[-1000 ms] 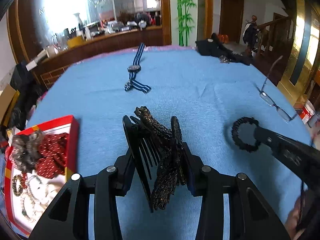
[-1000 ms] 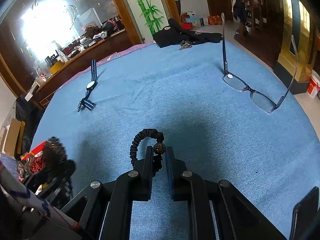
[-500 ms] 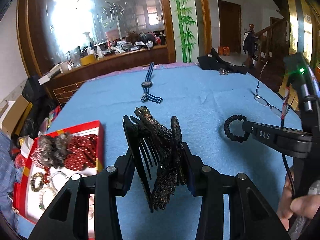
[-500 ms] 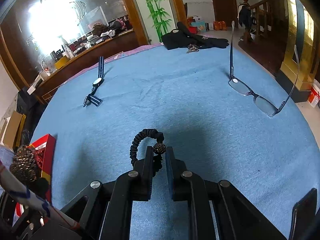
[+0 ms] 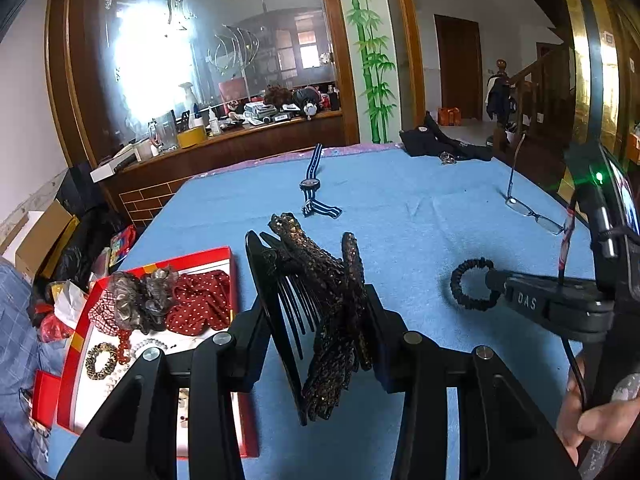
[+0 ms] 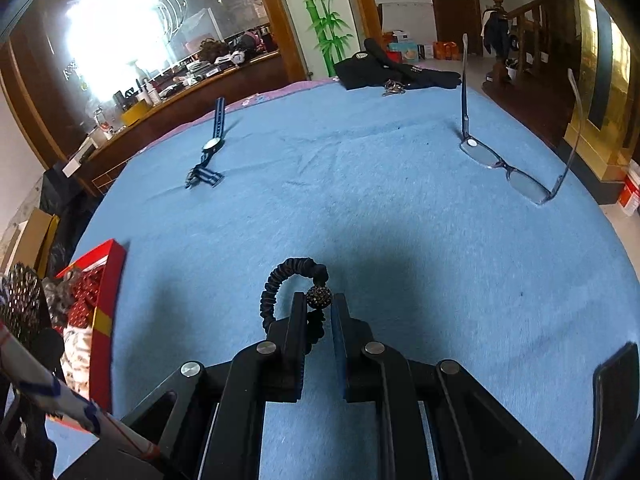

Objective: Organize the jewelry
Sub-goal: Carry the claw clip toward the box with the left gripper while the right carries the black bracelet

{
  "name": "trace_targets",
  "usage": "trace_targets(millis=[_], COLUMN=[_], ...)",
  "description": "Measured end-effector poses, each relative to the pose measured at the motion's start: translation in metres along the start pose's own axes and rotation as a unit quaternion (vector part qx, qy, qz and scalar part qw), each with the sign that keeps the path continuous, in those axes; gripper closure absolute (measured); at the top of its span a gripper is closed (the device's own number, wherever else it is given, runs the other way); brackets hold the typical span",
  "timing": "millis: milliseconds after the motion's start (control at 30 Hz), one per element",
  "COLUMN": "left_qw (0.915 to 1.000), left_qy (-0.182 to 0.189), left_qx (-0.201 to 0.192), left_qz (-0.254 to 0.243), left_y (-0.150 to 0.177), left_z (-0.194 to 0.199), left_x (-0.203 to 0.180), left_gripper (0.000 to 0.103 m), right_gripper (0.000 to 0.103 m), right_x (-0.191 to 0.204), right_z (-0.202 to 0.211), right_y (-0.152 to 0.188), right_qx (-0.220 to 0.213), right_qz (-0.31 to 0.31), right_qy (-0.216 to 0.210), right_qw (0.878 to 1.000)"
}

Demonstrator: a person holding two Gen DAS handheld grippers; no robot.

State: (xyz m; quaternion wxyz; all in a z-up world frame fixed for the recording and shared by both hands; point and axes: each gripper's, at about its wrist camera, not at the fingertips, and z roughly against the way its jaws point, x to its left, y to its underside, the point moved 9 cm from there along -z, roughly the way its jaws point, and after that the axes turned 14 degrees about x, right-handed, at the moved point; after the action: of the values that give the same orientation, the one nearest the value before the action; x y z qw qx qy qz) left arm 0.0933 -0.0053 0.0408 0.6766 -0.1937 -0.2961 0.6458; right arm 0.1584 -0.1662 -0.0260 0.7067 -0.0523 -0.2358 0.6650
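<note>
So the left gripper (image 5: 316, 312) has its fingers partway open and clamped on a big hair comb (image 5: 320, 312), the black kind with long teeth and a brown sequined bow on it. The comb sits upright between the pads, teeth pointing down and a bit toward the camera, bow hanging off the right side. It's up off the blue tablecloth (image 5: 420, 208), not touching it.

The right gripper (image 6: 316, 312) is squeezed almost fully together on a black hair tie (image 6: 280, 284). The little sparkly bead (image 6: 319, 297) on the tie sits right at the fingertips, and the loop curls out to the left and above them. In the left wrist view you can see the same hair tie (image 5: 472, 284) sticking out of the right gripper's tip as a ring, over the cloth, with a hand (image 5: 588, 420) on the handle at the lower right.

The red box (image 5: 234, 264) is at the left edge of the table, just beside the left gripper. Inside it: a red polka-dot scrunchie (image 5: 200, 304), a grey-brown scrunchie (image 5: 136, 296), some beaded bracelets (image 5: 100, 360) and what look like pearls.

Further back on the cloth there's a watch (image 6: 210, 148) with a striped blue strap, well apart from the box. A pair of glasses (image 6: 508, 168) stands on the right side with the arms sticking up. Dark clothing (image 6: 384, 70) lies at the far edge.
</note>
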Motion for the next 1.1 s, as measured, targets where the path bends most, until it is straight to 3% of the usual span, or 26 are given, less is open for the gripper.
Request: trace_targets(millis=[567,1100], left_qw=[0.9994,0.9962], left_qy=[-0.007,-0.021], left_qx=[-0.025,-0.023], left_qz=[0.022,0.082], left_y=[0.013,0.040], left_z=[0.031,0.041], left_x=[0.036,0.117], left_gripper=[0.062,0.062], right_gripper=[0.090,0.090], right_x=[0.051,0.135], right_z=[0.019,0.036], right_y=[0.037,0.061], right_qx=[0.006,-0.001], right_qz=[0.036,0.112], right_qy=[-0.019,-0.030], right_qw=[0.999,0.993])
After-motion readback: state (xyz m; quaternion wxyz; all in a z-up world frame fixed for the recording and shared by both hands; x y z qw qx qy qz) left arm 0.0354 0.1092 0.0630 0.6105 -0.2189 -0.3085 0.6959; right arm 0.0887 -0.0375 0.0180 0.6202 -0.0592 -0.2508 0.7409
